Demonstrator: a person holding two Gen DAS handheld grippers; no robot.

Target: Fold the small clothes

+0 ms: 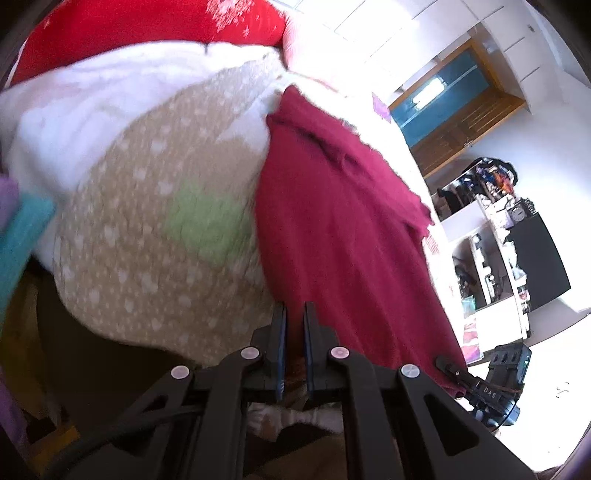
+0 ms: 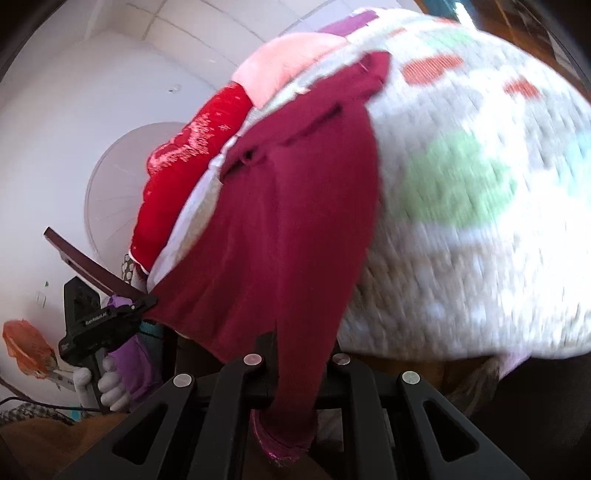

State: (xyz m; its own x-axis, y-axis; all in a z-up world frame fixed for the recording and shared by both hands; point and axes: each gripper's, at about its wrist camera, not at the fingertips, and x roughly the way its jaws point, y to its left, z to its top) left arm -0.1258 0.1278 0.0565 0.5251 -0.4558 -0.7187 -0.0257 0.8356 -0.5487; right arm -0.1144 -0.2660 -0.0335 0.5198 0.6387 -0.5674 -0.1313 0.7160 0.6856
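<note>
Left wrist view: left gripper (image 1: 294,317), fingers nearly together, pinches the maroon garment (image 1: 343,229) at its near edge. Garment lies on the quilt (image 1: 155,206) (draped off its near side). Right gripper (image 2: 295,354) clamps the garment's other hanging corner; fingertips hidden by cloth.

The small garment (image 1: 343,221) is showing a deep maroon, plain and unpatterned. The quilt (image 1: 155,236) under it is showing beige scattered with small white spots, beside white areas and pale green patches; in the right wrist view it is also showing orange-red bars. A cushion (image 1: 147,26) behind is showing bright red flecked with white. A pale pink cloth (image 2: 284,62) is lying next to it. Both tools, left (image 1: 294,317) and right (image 2: 295,354), are showing black with silver rivets.
</note>
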